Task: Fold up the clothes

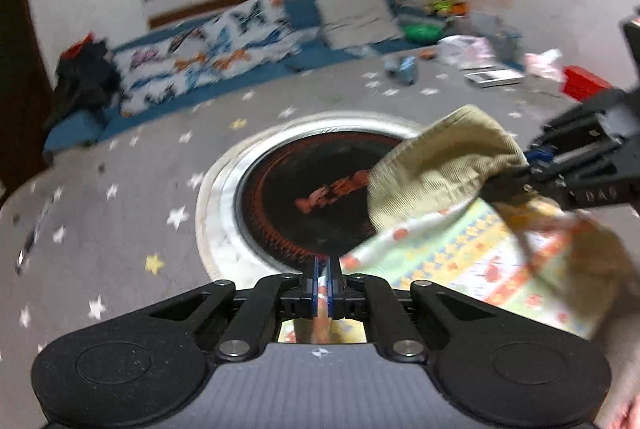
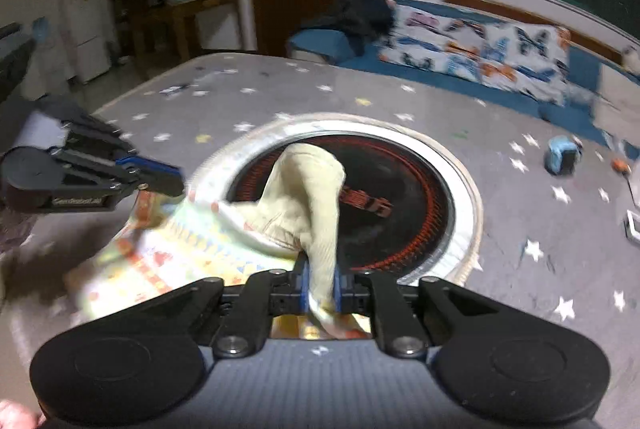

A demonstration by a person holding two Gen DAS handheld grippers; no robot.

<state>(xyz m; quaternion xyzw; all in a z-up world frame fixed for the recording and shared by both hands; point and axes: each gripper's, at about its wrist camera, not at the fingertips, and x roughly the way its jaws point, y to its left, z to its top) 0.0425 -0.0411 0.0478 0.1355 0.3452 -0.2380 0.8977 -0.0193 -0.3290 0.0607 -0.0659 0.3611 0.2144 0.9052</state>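
Black hand-held gripper (image 1: 323, 283) bodies, blue finger pads, silver screws.

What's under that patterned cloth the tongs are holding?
Under the cloth lie the starry gray table and part of the round black cooktop. What else it covers stays hidden.

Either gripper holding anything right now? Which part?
Both grip the same garment. Right gripper pinches a bunched fold of its beige ribbed side; left gripper is closed on the patterned edge.

garment (image 1: 436, 165): ribbed beige cloth, printed lining | tablecloth (image 1: 120, 165): matt grey | hotplate (image 1: 316, 189): glossy black, metal rim
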